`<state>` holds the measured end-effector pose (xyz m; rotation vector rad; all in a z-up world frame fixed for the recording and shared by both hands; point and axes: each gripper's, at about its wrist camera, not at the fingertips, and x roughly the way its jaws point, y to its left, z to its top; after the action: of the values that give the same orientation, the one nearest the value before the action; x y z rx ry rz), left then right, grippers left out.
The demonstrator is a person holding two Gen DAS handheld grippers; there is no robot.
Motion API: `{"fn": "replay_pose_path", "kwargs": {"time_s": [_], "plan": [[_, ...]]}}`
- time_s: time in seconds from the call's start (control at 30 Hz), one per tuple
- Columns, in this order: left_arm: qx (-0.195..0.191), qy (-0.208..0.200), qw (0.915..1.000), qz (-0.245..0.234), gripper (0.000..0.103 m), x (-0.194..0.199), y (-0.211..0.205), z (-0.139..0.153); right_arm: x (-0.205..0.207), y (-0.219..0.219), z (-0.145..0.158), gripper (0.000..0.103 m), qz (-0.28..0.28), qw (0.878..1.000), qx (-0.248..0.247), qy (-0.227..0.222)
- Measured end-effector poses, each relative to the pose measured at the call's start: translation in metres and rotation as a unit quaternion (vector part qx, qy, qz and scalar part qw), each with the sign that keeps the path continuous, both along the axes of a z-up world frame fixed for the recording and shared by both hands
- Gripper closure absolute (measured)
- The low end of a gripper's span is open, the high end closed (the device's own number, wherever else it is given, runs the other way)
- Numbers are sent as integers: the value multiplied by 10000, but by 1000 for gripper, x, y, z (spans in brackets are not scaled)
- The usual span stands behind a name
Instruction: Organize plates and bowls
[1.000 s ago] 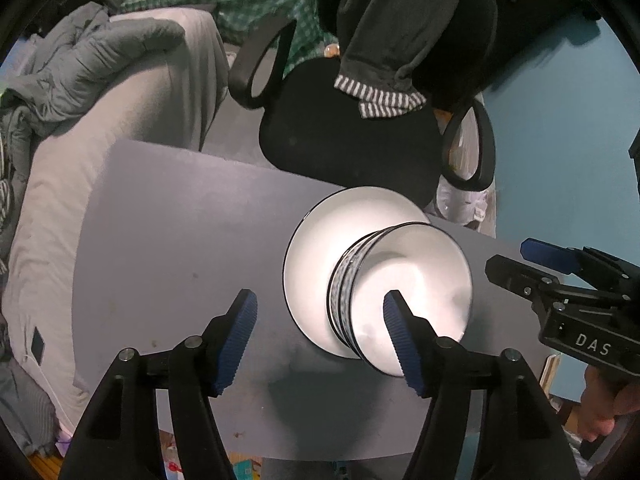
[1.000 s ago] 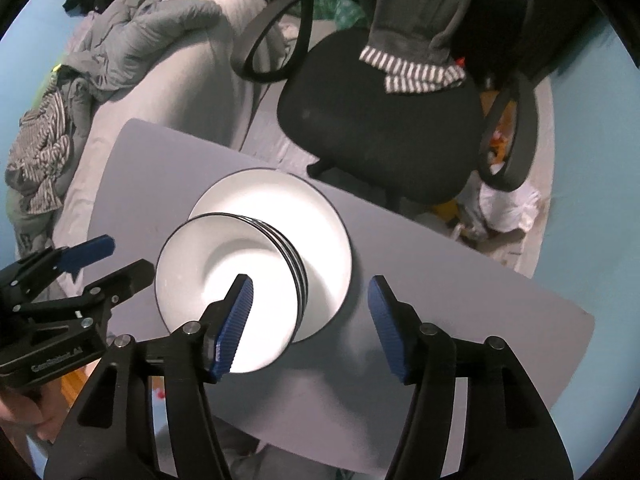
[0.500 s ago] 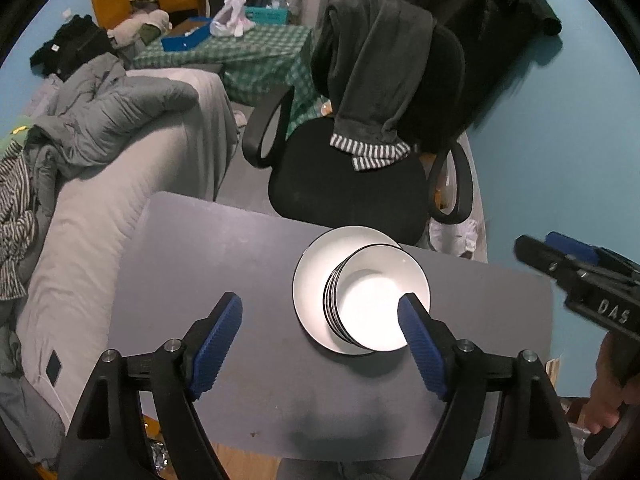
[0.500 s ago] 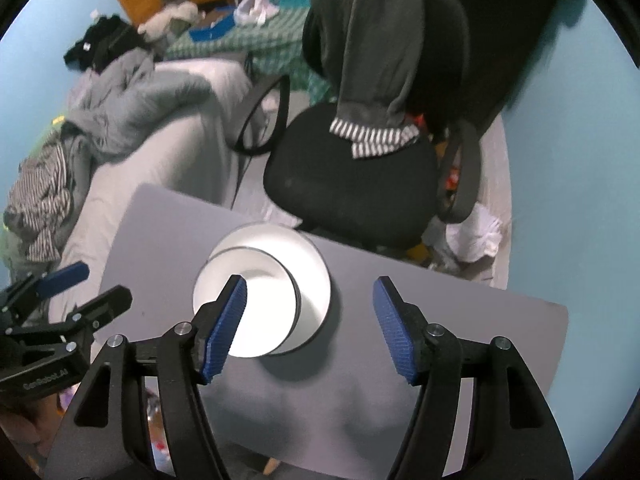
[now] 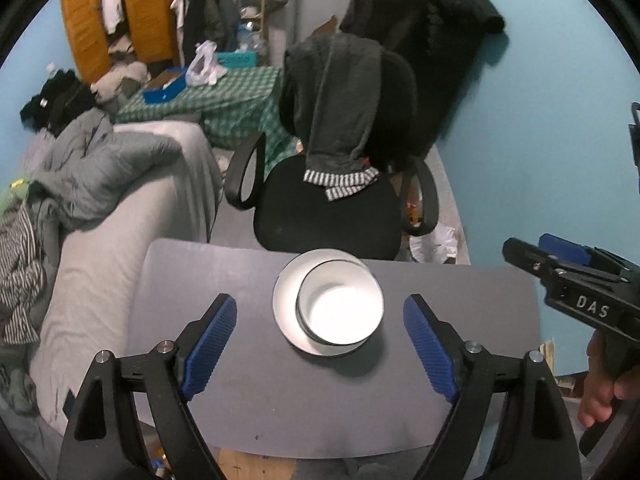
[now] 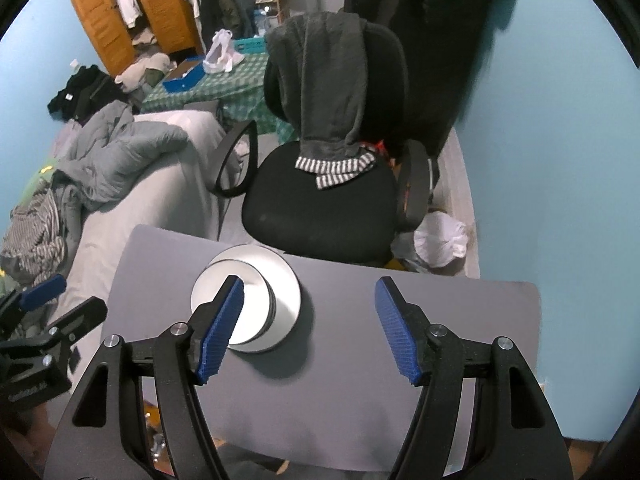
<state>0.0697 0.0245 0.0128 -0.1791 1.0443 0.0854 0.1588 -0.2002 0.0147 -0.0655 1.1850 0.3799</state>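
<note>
A stack of white, dark-rimmed bowls (image 5: 340,312) sits on a white plate (image 5: 282,308) near the far edge of the grey table (image 5: 248,404). My left gripper (image 5: 319,299) hangs well above the stack. Its jaws are opening and nothing is between the blue pads. In the right wrist view the bowls (image 6: 256,304) and plate (image 6: 286,292) lie below and left, partly behind one blue finger. My right gripper (image 6: 310,280) is open and empty over the bare table (image 6: 340,392). Each gripper shows in the other's view: the right gripper (image 5: 560,264) and the left gripper (image 6: 52,308).
A black office chair (image 5: 332,208) draped with a grey garment stands just past the table's far edge. A grey-covered couch (image 5: 100,260) with heaped clothes runs along the left. A blue wall (image 5: 540,140) is close on the right. A hand (image 5: 600,384) holds the right gripper's handle.
Both grippers have risen away from the bowls, which now look much smaller. The left jaws have spread wider, and the right jaws a little. The stack has stayed on the plate.
</note>
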Motion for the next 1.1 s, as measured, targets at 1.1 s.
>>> {"fn": "replay_pose_path", "kwargs": {"time_s": [1.1], "plan": [[-93, -599, 9974, 383, 15, -37, -11, 39, -28, -23, 30, 36, -165, 9992, 36, -357]]}}
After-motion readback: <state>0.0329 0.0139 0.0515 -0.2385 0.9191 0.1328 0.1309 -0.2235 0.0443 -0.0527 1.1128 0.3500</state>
